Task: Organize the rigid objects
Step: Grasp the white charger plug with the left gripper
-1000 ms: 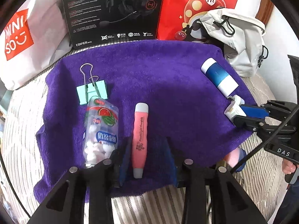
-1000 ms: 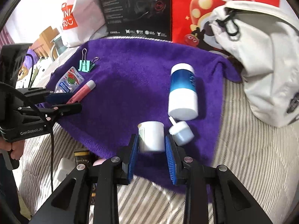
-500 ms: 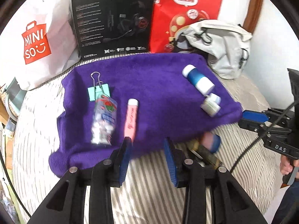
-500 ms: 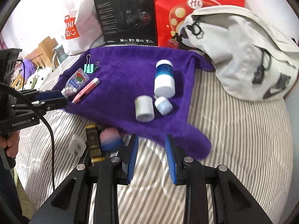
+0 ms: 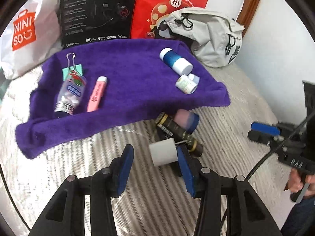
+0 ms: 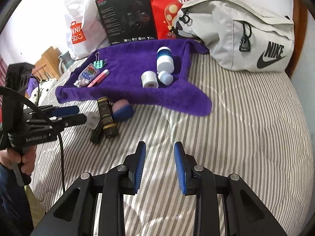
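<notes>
Left wrist view: left claw [image 5: 155, 167] is hanging over the striped bed [image 5: 226, 118], jaws apart, nothing clamped. A white plug-like block [image 5: 163, 152] is sitting between the pads, near the right-hand pad [image 5: 185, 169]; touching or not, cannot tell, blurred. Behind it a dark gold-printed box [image 5: 177, 131] and a pink-and-blue cylinder [image 5: 187, 118] are lying just off the purple towel [image 5: 128, 74]. On the towel: candy bottle [image 5: 71, 92], pink tube [image 5: 97, 94], binder clip [image 5: 71, 68], blue-white bottle [image 5: 175, 63], small white jar [image 5: 186, 84].

Right wrist view: right claw [image 6: 159, 165] is pointing at bare bed, jaws apart, empty. Left claw [image 6: 72, 114] is showing at frame left, tips at the white block [image 6: 92, 120], beside the dark box [image 6: 106, 118].

Handling guess: the block is looking light, stiff and smooth, likely slippery; taking it across the flat sides, mid-body, seems best. Soft bedding may be letting it tilt.
</notes>
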